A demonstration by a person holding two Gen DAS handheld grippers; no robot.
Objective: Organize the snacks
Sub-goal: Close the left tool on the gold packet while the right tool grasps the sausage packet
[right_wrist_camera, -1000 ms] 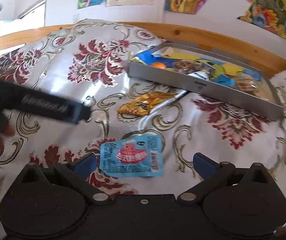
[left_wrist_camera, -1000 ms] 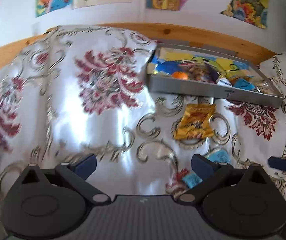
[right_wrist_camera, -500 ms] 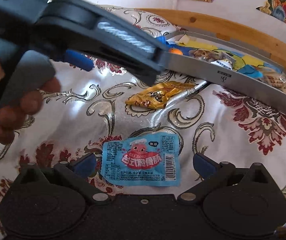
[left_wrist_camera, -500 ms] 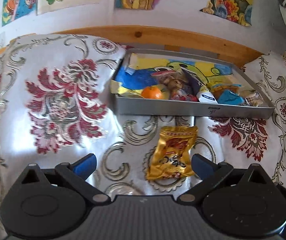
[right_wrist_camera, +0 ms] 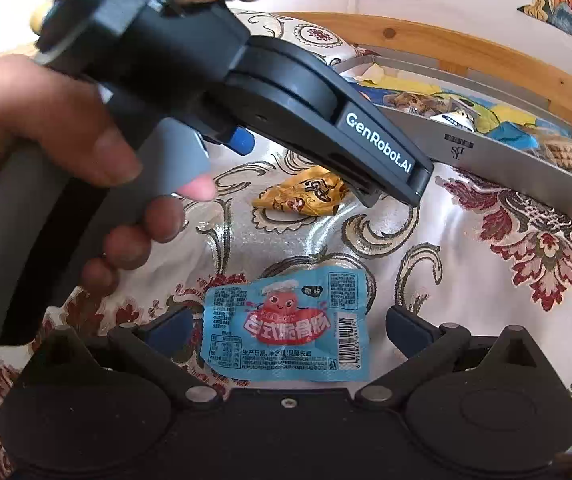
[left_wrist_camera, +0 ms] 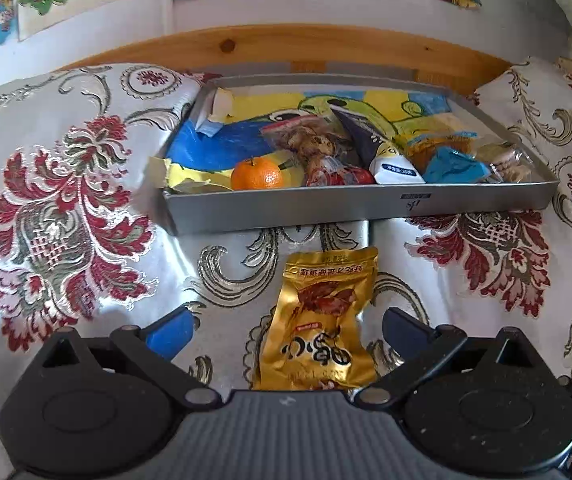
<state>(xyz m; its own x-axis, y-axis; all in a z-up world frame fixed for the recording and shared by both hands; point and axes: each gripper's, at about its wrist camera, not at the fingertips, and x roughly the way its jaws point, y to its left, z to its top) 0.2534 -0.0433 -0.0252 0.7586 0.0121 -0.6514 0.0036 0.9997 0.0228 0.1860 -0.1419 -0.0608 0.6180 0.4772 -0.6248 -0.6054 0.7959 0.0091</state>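
Both devices are black with round pivot discs, silver screws and blue finger pads (left_wrist_camera: 171,334), the left gripper (right_wrist_camera: 382,184) bearing white "GenRobot.AI" lettering, a grey handle and a blue button.

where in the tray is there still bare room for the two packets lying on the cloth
Free: the tray's left and back part, behind the orange, shows only liner. Crowded: centre to right, with packets overlapping. The gold packet and blue packet lie on the cloth between open grippers.

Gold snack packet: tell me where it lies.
Left wrist view: the gold snack packet lies on the tablecloth between the left gripper's open fingers, just before the grey tray.
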